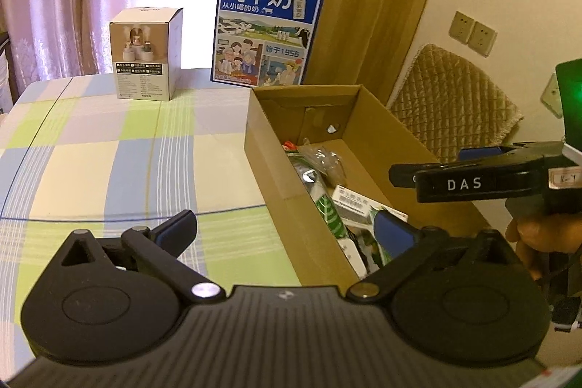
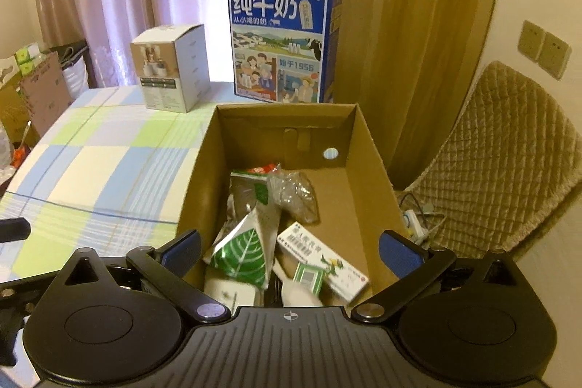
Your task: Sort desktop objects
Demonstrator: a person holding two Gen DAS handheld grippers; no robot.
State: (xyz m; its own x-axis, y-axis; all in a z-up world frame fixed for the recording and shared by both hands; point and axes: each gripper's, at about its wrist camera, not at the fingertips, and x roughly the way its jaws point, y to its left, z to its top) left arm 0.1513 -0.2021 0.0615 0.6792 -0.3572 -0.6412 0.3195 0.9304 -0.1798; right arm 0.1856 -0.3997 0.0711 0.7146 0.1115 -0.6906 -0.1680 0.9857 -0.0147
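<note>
An open cardboard box (image 2: 367,148) stands on the checked tablecloth (image 1: 109,155) at the table's right side; it also shows in the left wrist view (image 1: 265,148). Inside lie a green-and-white leaf-pattern packet (image 2: 243,253), a white medicine carton (image 2: 323,260), a crumpled clear bag (image 2: 293,193) and other small packets. My right gripper (image 2: 291,251) is open and empty, hovering over the box's near end. My left gripper (image 1: 287,230) is open and empty, straddling the box's left wall. The right gripper's body (image 1: 483,180) shows from the side in the left wrist view.
A blue milk carton case (image 1: 267,28) and a small white product box (image 1: 145,53) stand at the table's far edge. A quilted chair (image 2: 498,155) is right of the box. Cardboard boxes and clutter (image 2: 32,90) sit left of the table. Curtains hang behind.
</note>
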